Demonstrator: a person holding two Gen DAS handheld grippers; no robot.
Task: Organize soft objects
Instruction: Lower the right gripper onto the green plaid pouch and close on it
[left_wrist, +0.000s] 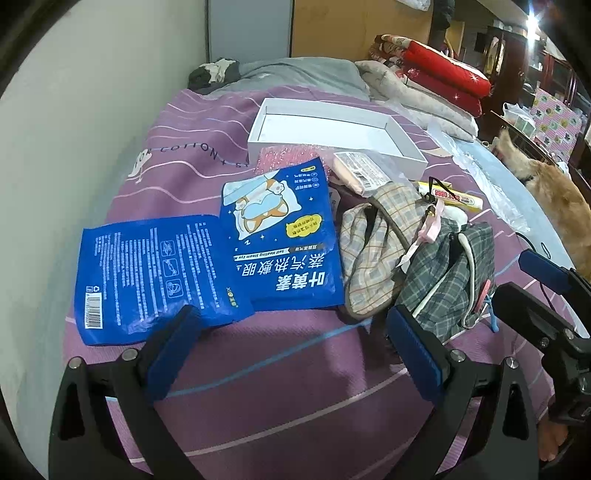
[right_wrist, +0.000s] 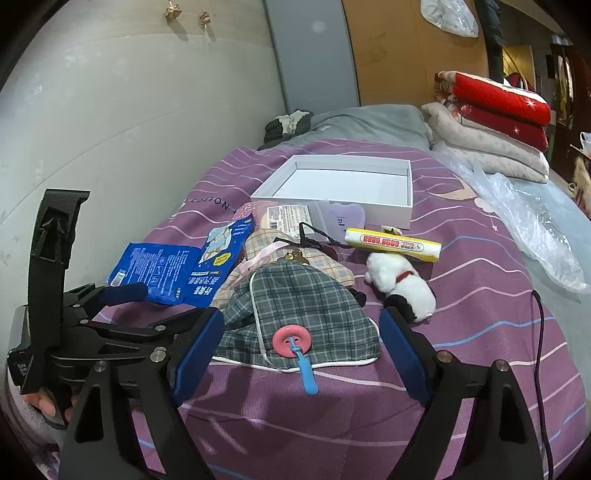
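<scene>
We are holding both grippers wide open above the purple striped bedspread (right_wrist: 480, 295): the left gripper (left_wrist: 291, 325) is grasping nothing, and the right gripper (right_wrist: 303, 325) is straddling the near end of the grey plaid fabric pouch (right_wrist: 295, 314) without its pads pressing on it. That pouch is lying in front of the empty white cardboard box (right_wrist: 369, 218), overlapping a beige checked pouch (left_wrist: 373, 243), with two blue foil packets (left_wrist: 280, 236) to its left.
</scene>
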